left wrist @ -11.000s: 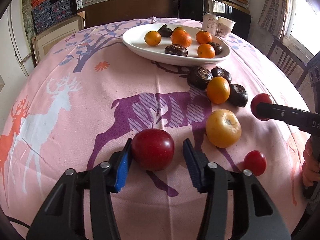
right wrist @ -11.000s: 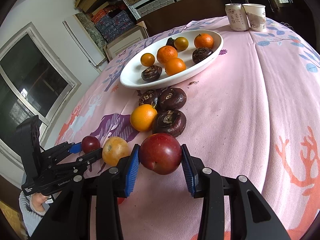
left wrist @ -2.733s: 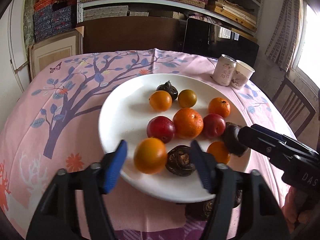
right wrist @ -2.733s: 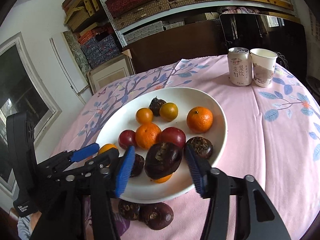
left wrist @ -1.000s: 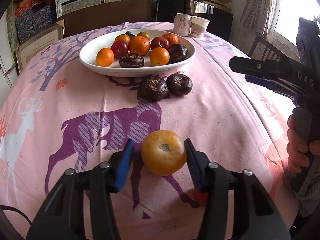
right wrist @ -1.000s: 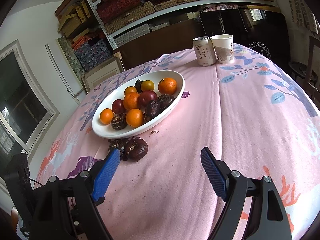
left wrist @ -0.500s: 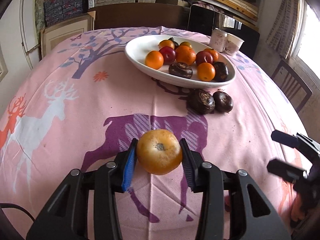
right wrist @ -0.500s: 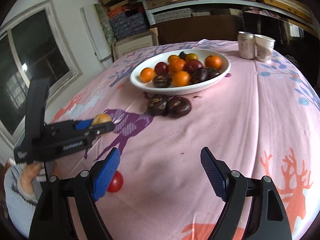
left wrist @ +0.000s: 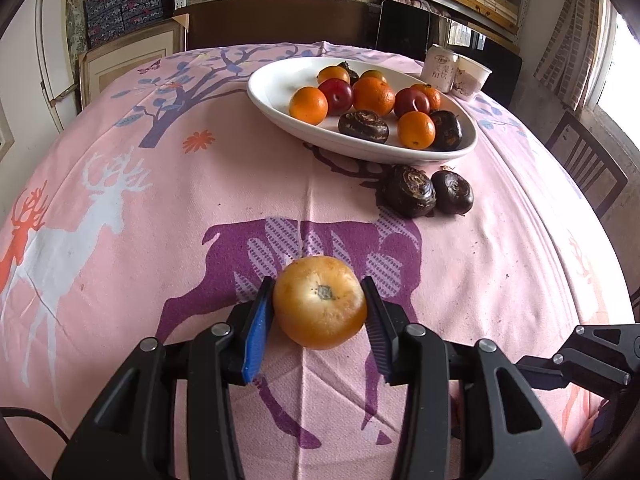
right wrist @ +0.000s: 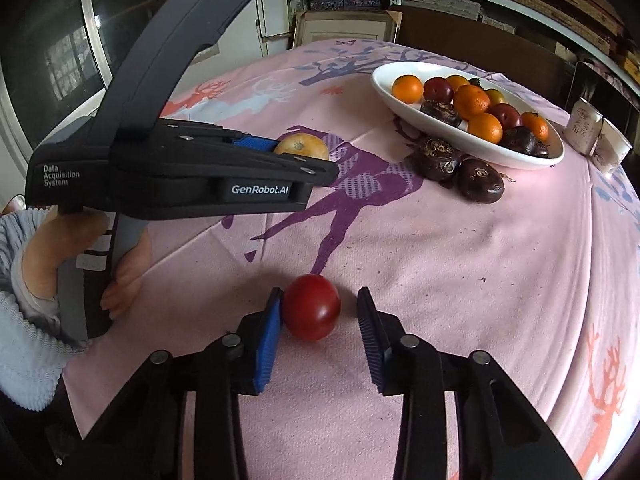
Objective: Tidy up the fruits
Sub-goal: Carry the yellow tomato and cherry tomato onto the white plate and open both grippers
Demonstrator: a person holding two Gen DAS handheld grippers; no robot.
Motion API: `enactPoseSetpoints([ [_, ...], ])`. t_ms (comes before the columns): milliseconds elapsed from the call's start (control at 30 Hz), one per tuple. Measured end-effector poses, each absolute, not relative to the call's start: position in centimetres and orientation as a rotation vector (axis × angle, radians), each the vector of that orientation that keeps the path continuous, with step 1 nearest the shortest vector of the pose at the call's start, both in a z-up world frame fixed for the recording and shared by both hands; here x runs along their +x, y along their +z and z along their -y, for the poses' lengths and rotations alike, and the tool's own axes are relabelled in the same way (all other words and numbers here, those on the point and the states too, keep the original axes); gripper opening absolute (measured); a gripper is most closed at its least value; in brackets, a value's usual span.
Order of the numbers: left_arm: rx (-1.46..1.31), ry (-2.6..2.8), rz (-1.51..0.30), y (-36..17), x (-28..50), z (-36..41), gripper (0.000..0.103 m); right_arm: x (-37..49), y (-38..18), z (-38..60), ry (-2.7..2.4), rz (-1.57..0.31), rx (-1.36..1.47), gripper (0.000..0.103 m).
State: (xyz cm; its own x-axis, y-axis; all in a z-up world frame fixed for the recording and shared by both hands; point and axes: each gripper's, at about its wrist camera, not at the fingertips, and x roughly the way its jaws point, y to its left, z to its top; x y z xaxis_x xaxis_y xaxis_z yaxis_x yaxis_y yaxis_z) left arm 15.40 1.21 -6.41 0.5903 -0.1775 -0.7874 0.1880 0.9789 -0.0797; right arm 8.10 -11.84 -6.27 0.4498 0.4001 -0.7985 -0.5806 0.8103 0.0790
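My left gripper (left wrist: 319, 312) is shut on a large yellow-orange fruit (left wrist: 319, 307) and holds it over the pink tablecloth; the fruit also shows in the right wrist view (right wrist: 302, 147). My right gripper (right wrist: 318, 314) is open around a small red fruit (right wrist: 311, 306) lying on the cloth; its left pad touches the fruit, the right pad stands apart. A white oval plate (left wrist: 272, 88) at the far side holds several oranges, red plums and dark water chestnuts. Two dark water chestnuts (left wrist: 410, 191) lie on the cloth just in front of the plate.
A drink can (left wrist: 440, 69) and a paper cup (left wrist: 472, 78) stand behind the plate at the far right. A chair (left wrist: 588, 164) stands past the table's right edge. Shelves and boxes line the back wall. The left gripper's body (right wrist: 168, 172) fills the left of the right wrist view.
My left gripper has lifted the yellow-orange fruit and moved toward the plate. My right gripper has come down around the small red fruit and narrowed on it.
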Motion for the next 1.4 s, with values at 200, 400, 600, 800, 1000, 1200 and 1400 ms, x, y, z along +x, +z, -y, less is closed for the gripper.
enactPoseSetpoints([
  [200, 0.015, -0.215, -0.909, -6.4, 15.3, -1.1, 0.042, 9.2, -6.3, 14.3, 0.625, -0.95, -0.044, 0.027],
  [400, 0.015, -0.254, -0.859, -5.4, 14.6, -0.7, 0.041, 10.3, -6.6, 17.2, 0.578, -0.961, 0.136, 0.027],
  [600, 0.02, -0.273, -0.775, -2.8, 14.7, -0.8, 0.039, 10.6, -5.0, 18.4, 0.521, -0.87, 0.154, 0.027],
  [800, 0.027, -0.313, -0.839, -3.9, 15.7, -0.5, 0.04, 12.2, -4.4, 20.8, 0.488, -0.853, 0.225, 0.027],
  [1000, 0.114, -0.236, -0.817, -4.5, 15.1, 0.0, 0.062, 12.7, -5.5, 20.9, 0.491, -0.886, 0.255, 0.027],
  [1200, 0.117, -0.239, -0.897, -6.2, 15.2, -0.6, 0.069, 12.7, -5.7, 20.9, 0.488, -0.89, 0.255, 0.027],
  [1400, 0.039, -0.253, -0.91, -6.3, 15.9, -1.7, 0.043, 12.5, -5.6, 20.8, 0.488, -0.89, 0.249, 0.027],
])
